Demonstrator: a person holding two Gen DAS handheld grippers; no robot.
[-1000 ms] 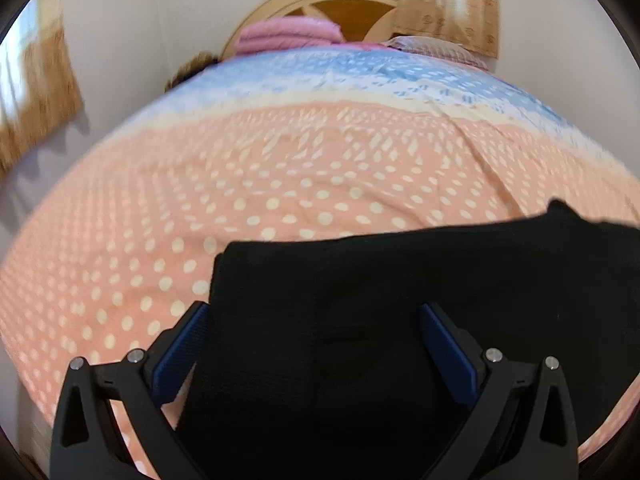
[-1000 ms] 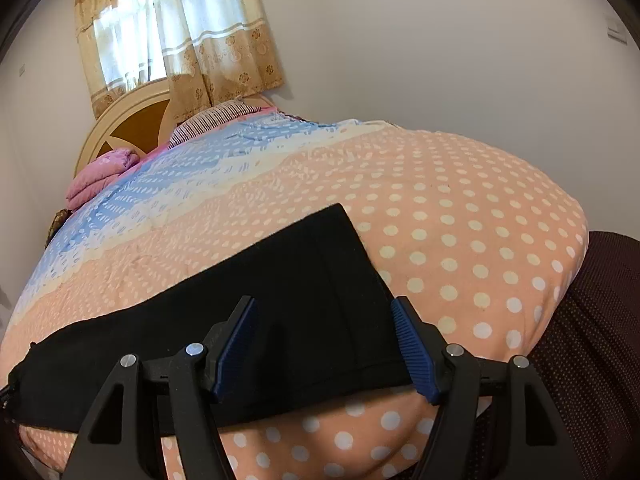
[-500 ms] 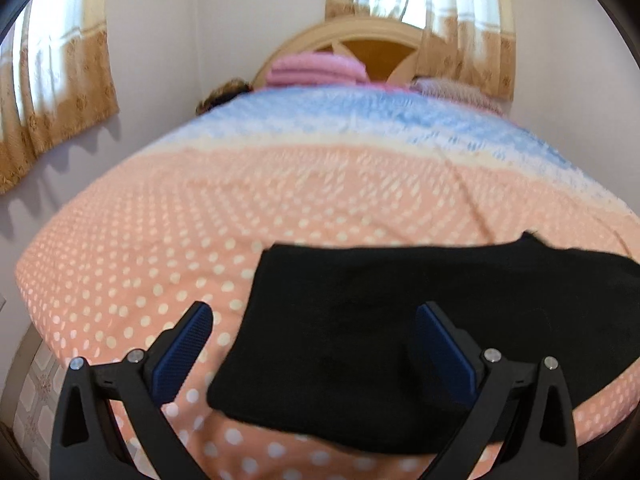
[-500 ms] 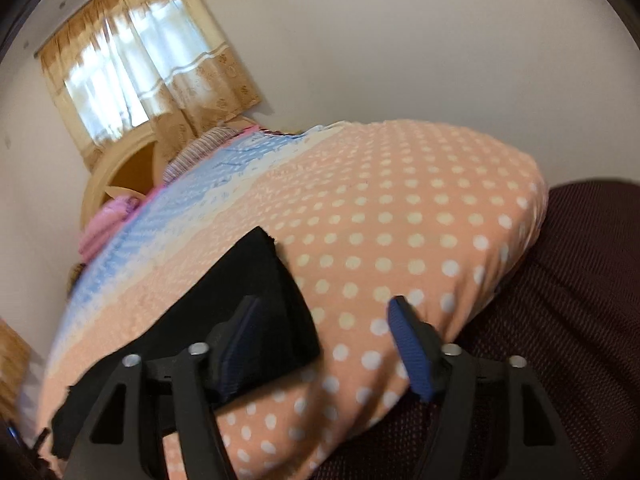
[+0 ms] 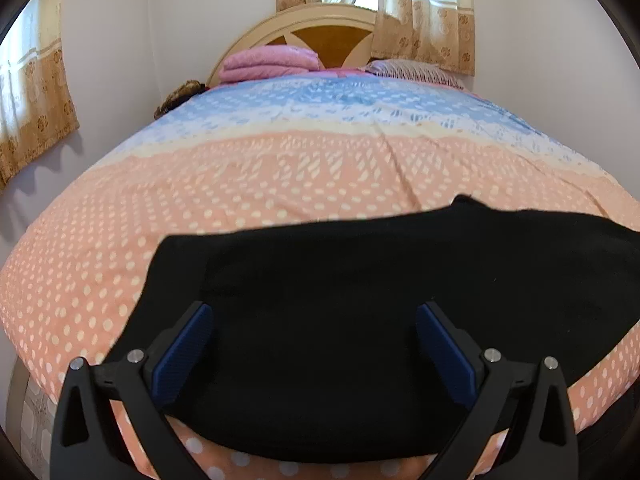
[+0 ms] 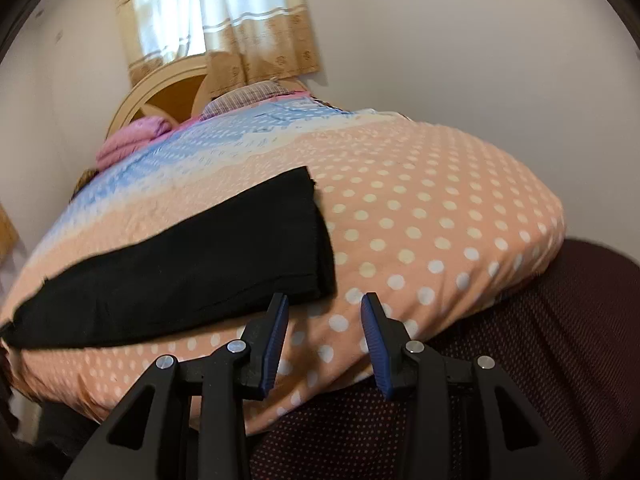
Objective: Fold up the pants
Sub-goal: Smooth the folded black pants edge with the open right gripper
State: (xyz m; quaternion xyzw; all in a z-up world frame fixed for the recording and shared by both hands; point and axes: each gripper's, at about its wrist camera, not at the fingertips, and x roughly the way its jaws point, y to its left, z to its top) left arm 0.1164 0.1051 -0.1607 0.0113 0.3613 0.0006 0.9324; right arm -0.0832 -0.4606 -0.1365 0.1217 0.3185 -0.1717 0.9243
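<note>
The black pants (image 5: pixel 360 300) lie flat as a long strip across the near end of the bed, over the peach polka-dot cover. My left gripper (image 5: pixel 316 340) is open and empty, its blue pads spread wide above the pants' left end. In the right wrist view the pants (image 6: pixel 192 264) end just left of my right gripper (image 6: pixel 325 320). That gripper is open but narrower, empty, off the pants' right end near the bed's front edge.
The bed cover (image 5: pixel 280 184) is peach with white dots, blue toward the headboard (image 5: pixel 320 32). A folded pink blanket (image 5: pixel 268 62) and a pillow (image 5: pixel 412 70) lie at the head. A dark maroon dotted fabric (image 6: pixel 540 360) sits beside the bed's right corner.
My right gripper has pulled back off the pants to the right and its jaws have narrowed. My left gripper stays open over the pants' left end, its view shifting slightly.
</note>
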